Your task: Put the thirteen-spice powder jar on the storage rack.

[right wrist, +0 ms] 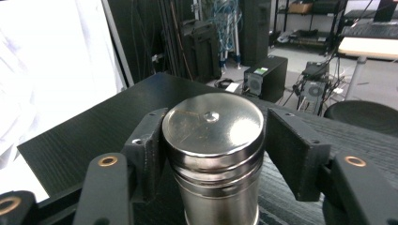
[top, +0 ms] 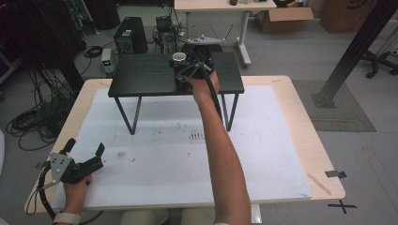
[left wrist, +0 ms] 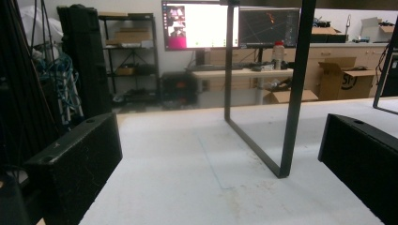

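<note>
1. Nearest the person, well short of the black shelf [top: 141, 75], the left gripper [top: 85, 145] rests at the near left corner of the white mat [top: 164, 159]. Its jaws are spread wide with nothing between them. It should stay parked there, out of the way.
2. The shelf stands on thin legs at the far side of the mat, so the working arm reaches over open mat to get to it.
3. On the shelf top, towards its far edge and right of its middle, stands the steel canister [right wrist: 213, 126], upright with its lid on.
4. The right gripper [top: 184, 65] brackets the canister just below the lid. Its jaws are slightly apart: one pad lies against the wall and the other shows a sliver of gap, so nothing is clamped.
5. The step looks like a release or a fresh grip. Either way, keep the jaws level and centred, since a one-sided nudge could tip the tall can. To leave it there, open evenly and draw straight back.
</note>
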Motion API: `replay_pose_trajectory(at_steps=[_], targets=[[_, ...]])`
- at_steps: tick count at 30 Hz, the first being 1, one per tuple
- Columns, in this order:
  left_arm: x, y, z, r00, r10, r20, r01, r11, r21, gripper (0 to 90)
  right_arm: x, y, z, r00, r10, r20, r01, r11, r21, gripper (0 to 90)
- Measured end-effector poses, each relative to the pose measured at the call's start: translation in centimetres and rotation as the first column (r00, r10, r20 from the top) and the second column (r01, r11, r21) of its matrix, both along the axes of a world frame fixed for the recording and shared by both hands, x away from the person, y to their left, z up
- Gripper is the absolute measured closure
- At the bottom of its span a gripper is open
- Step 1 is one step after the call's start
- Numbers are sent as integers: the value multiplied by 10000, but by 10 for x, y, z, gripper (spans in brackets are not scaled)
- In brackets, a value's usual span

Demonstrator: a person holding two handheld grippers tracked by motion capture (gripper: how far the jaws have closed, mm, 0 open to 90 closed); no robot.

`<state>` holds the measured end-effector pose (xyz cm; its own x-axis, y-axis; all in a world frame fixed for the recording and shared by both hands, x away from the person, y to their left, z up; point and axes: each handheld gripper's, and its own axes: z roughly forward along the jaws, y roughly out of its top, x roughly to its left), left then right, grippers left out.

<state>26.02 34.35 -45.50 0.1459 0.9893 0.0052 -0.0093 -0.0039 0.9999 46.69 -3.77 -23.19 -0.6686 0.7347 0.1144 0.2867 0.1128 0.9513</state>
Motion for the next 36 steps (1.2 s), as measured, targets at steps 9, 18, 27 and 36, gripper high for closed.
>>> replay_pose_trajectory(at_steps=[9, 18, 27, 36], targets=[[0, 0, 0, 10000, 2, 27, -2, 10000, -6, 2, -11, -11, 5, 9988, -117, 478, 105, 9996, 254, 258], [0, 0, 0, 10000, 9, 36, -10, 10000, 47, 2, -25, -19, 7, 9981, -198, 585, 193, 9998, 89, 135], [-1, -1, 0, 10000, 27, 65, -27, 10000, 75, 2, -42, -31, 6, 9976, -97, 689, 80, 9996, 256, 54], [-1, -1, 0, 9999, 39, 100, -40, 10000, 78, 2, -67, -37, 3, 9937, 351, 1062, -413, 9975, 570, 29]])
